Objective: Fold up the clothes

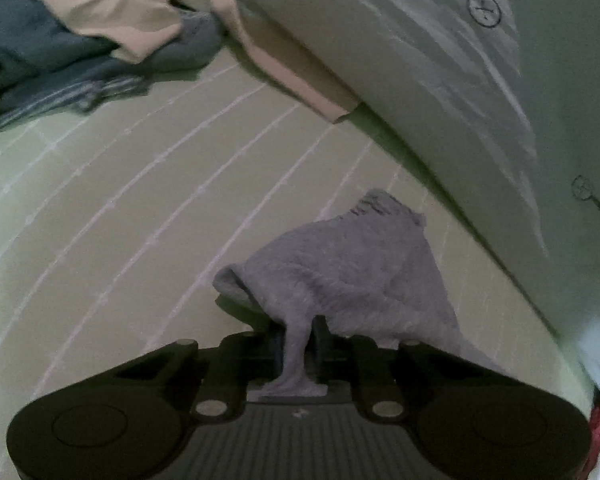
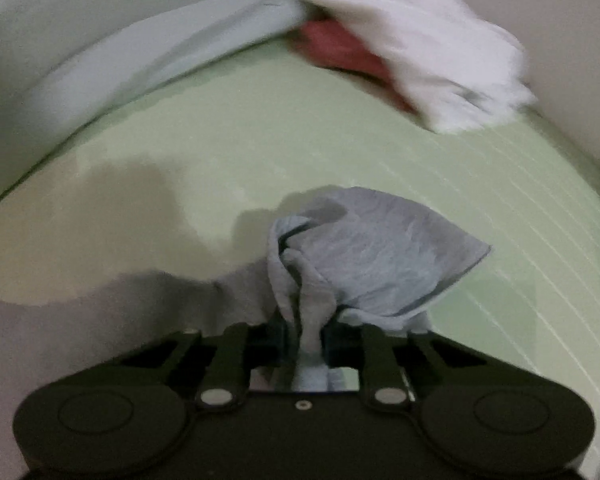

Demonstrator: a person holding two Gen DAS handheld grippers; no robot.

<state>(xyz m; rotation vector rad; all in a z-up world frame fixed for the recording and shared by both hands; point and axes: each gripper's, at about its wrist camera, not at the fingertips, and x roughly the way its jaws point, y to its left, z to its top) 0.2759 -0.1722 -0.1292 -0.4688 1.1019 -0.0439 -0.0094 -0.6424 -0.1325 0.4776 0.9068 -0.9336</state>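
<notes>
Pinching grey cloth [image 1: 339,280]: left hand-held gripper [image 1: 298,344] and right hand-held gripper [image 2: 307,336], both clamped.

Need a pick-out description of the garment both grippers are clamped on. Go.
Start at the pale green striped sheet. Near its middle lies a small grey cloth, bunched where the left gripper and the right gripper each pinch a fold. Unlike the beige and dark blue pile or the white and red clothes at the edges, it is pale grey and lies alone.
</notes>
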